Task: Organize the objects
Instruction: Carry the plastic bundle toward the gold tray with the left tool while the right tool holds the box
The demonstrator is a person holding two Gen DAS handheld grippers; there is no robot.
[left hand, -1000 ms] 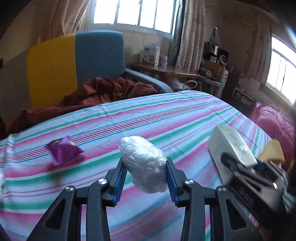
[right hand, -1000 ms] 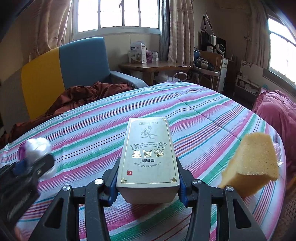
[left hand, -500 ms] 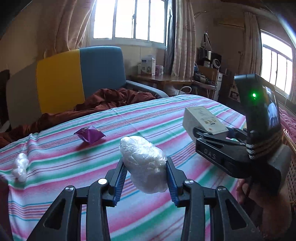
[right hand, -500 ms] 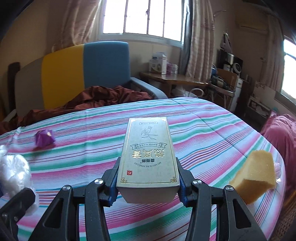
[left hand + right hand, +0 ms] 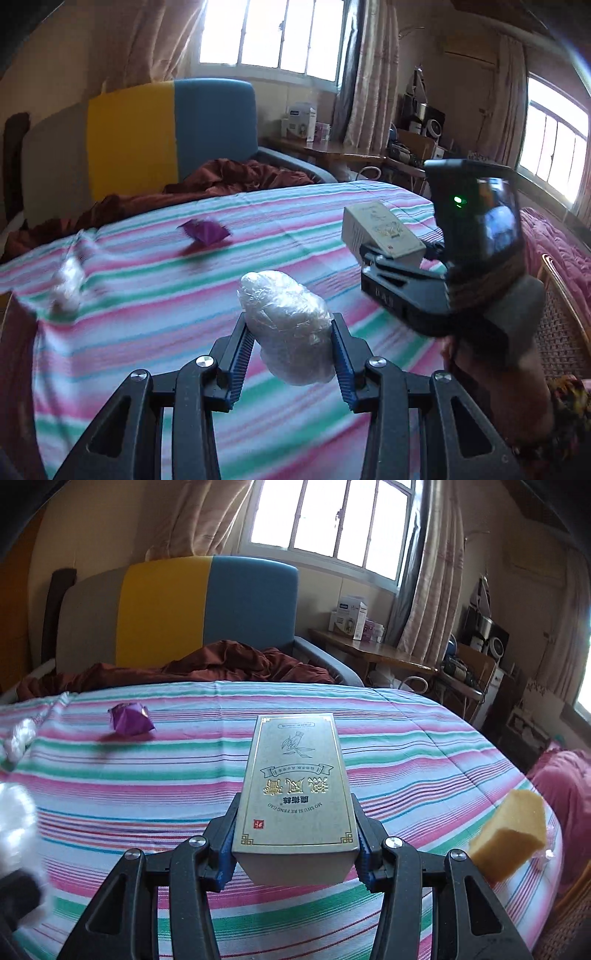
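Note:
My left gripper (image 5: 291,352) is shut on a white plastic-wrapped bundle (image 5: 290,325), held above the striped table. My right gripper (image 5: 295,843) is shut on a pale box with gold print (image 5: 295,779), also lifted off the cloth. In the left wrist view that box (image 5: 380,230) and the right gripper's black body (image 5: 424,295) show at the right, with a hand below. A purple wrapped packet (image 5: 205,232) (image 5: 129,720) lies on the cloth farther back. A second white crumpled bundle (image 5: 68,284) (image 5: 18,738) rests near the left edge. A yellow sponge (image 5: 511,834) sits at the right edge.
The round table wears a pink, green and white striped cloth (image 5: 406,746). Behind it stands a yellow and blue chair (image 5: 207,613) with dark red fabric (image 5: 221,664). A wooden desk (image 5: 376,653) with boxes is at the back right, and pink bedding (image 5: 565,786) at the right.
Both views have swung left across the table, so the purple packet and the second white bundle now sit nearer the middle. Both grips are unchanged. The right gripper has rolled slightly.

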